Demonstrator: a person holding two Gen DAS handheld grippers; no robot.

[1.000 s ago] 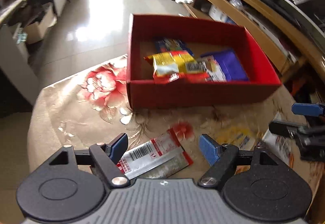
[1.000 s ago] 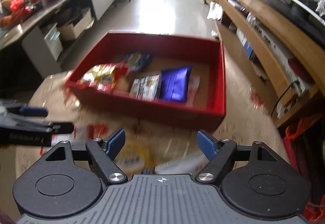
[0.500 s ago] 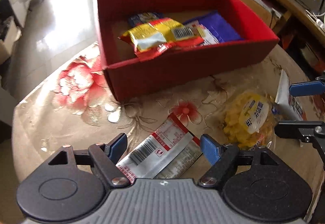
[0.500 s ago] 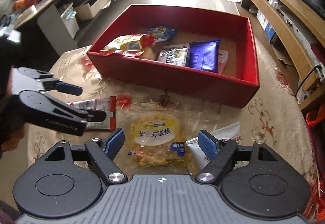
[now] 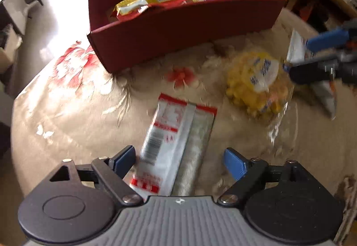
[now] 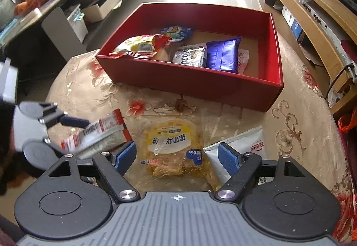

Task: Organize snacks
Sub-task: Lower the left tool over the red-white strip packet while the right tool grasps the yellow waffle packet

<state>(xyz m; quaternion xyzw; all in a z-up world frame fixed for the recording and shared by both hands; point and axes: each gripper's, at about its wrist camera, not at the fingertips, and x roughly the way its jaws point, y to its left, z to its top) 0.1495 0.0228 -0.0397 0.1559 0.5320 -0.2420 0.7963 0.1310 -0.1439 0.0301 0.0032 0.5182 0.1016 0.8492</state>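
Step in hand: pick-up of loose snacks still outside red cardboard box (image 6: pixel 200 87).

Left gripper (image 5: pixel 179 160): fingers spread, just been opening wider, straddling flat red-and-white foil sachet (image 5: pixel 176 148) on floral-cloth surface (image 5: pixel 73 112); pads not yet pressing.

Right gripper (image 6: pixel 177 155): fingers spread over clear bag of yellow snack (image 6: pixel 176 148), no grip.

Next, judged: lower, close on packets, carry to box.

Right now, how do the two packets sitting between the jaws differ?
The red-and-white packet between the left gripper jaws is long, narrow and flat with a barcode; the yellow snack bag between the right gripper jaws is squarish, clear and lumpy. Both lie on the floral tablecloth, outside the red box, ungripped.
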